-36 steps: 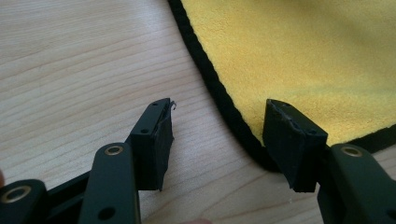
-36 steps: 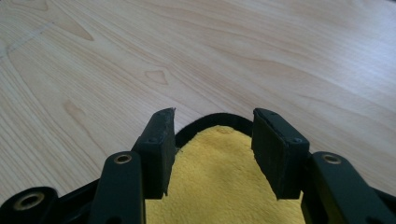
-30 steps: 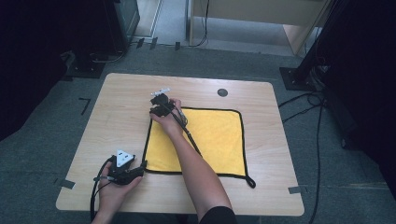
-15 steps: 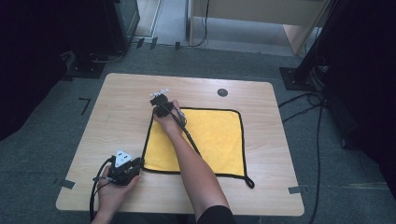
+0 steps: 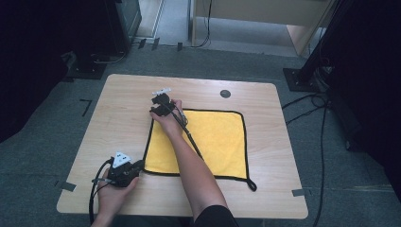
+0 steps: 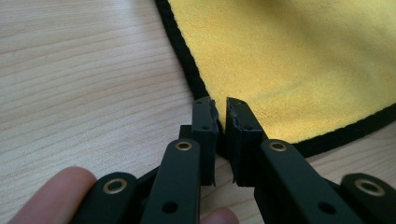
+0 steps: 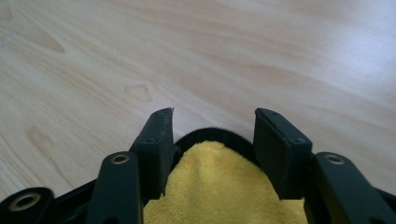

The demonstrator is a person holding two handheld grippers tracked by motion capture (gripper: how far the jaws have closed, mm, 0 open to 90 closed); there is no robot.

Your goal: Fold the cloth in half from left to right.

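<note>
yellow cloth (image 7: 219, 186) corner sits between open right claw (image 7: 214, 122) jaws

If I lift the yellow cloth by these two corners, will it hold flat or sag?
It will likely sag: the cloth looks like thin plush fabric lying limp on the table. Its far corner already humps between the right gripper's open jaws, which have just been opening, so it folds easily. The left gripper is pinched shut on the near corner; the nap probably grips well.

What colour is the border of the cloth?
Black, around the yellow cloth; clearest in the left gripper view.
</note>
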